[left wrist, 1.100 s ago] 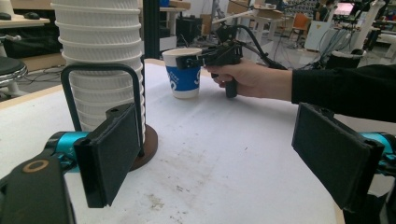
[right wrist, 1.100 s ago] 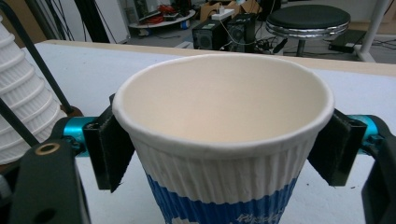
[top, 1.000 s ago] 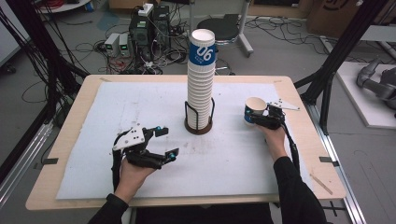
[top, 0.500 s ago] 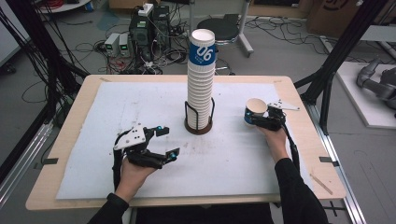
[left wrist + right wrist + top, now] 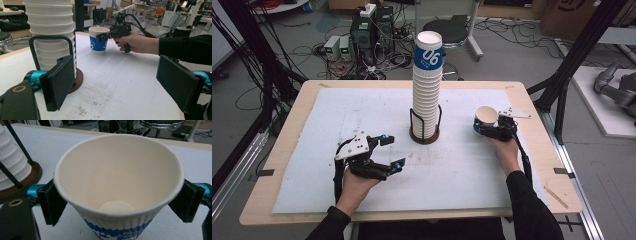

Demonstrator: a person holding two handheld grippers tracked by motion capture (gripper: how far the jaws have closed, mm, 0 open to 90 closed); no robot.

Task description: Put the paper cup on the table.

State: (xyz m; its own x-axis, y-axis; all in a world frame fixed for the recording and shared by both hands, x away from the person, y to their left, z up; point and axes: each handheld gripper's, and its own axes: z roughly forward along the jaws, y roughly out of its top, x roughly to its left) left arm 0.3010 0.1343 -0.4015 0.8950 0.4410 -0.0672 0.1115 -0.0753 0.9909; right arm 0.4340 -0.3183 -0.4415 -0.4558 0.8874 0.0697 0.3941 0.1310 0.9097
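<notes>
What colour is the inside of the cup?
Plain cream-white inside the cup, best seen in the right gripper view.

A wooden table (image 5: 287,200) stretches out in front of me, almost wholly covered by a scuffed white mat (image 5: 362,115). At the mat's middle, toward the far side, a tall stack of ribbed white paper cups (image 5: 427,90) stands upright in a black wire holder (image 5: 424,135) on a round brown base; the top cup has a blue band. Short strips of black tape (image 5: 264,172) mark the table's left and right edges. Beyond the far edge, on a grey floor, are computer boxes (image 5: 362,35), loose cables (image 5: 522,35) and a round black stool (image 5: 452,30). Black frame posts (image 5: 577,55) slant up at both sides
</notes>
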